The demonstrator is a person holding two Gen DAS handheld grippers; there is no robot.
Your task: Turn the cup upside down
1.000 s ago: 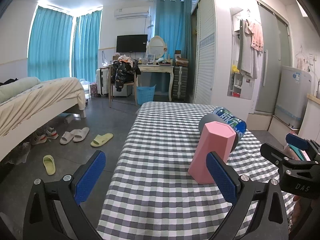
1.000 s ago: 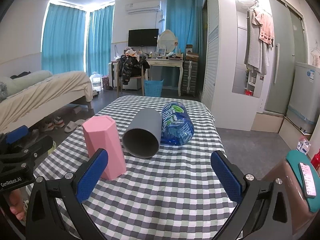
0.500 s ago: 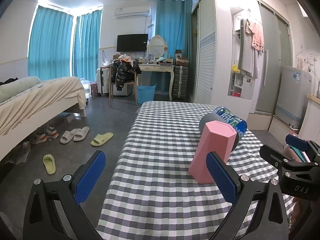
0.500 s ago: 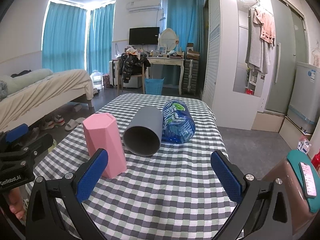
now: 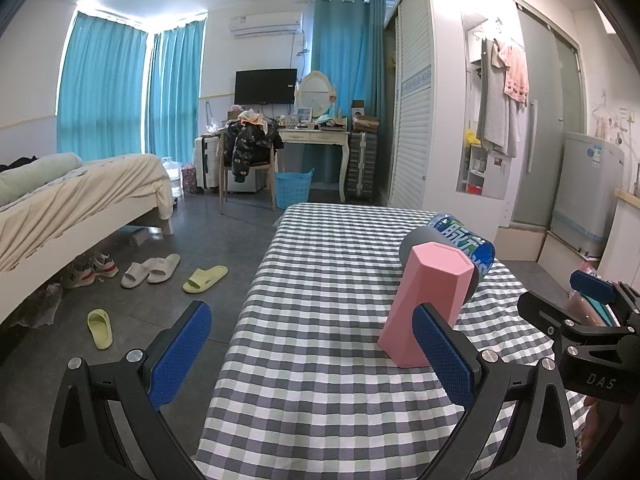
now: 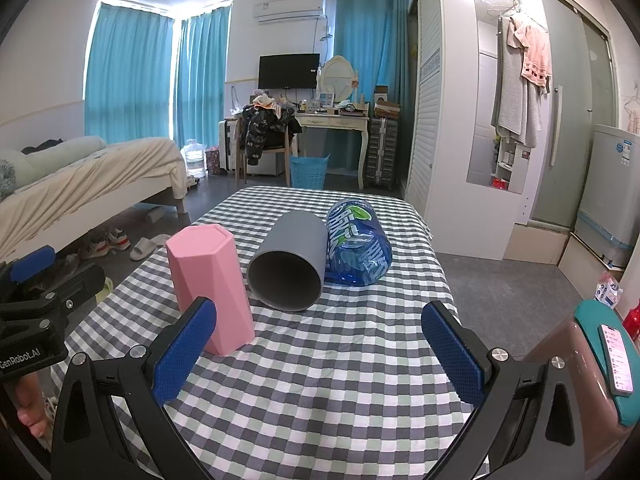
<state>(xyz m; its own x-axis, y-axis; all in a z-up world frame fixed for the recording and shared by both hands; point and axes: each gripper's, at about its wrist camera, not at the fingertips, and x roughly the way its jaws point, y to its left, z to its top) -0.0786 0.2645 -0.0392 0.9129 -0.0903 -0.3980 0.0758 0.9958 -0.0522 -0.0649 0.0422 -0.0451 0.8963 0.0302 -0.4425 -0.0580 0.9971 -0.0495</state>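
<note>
A pink faceted cup (image 6: 208, 288) stands upside down on the checked table (image 6: 320, 360); it also shows in the left wrist view (image 5: 424, 300). A grey cup (image 6: 290, 264) lies on its side, its open mouth toward me, partly hidden behind the pink cup in the left wrist view (image 5: 412, 240). My right gripper (image 6: 316, 348) is open and empty, a short way in front of both cups. My left gripper (image 5: 312, 352) is open and empty at the table's left edge, its right finger in front of the pink cup.
A blue plastic bottle (image 6: 358, 248) lies on its side against the grey cup's right. A phone on a teal and pink stool (image 6: 616, 352) is to the right of the table. A bed (image 5: 60, 200) and slippers (image 5: 204, 278) are on the left.
The right gripper has crept slightly forward toward the cups. The left gripper has hardly moved.
</note>
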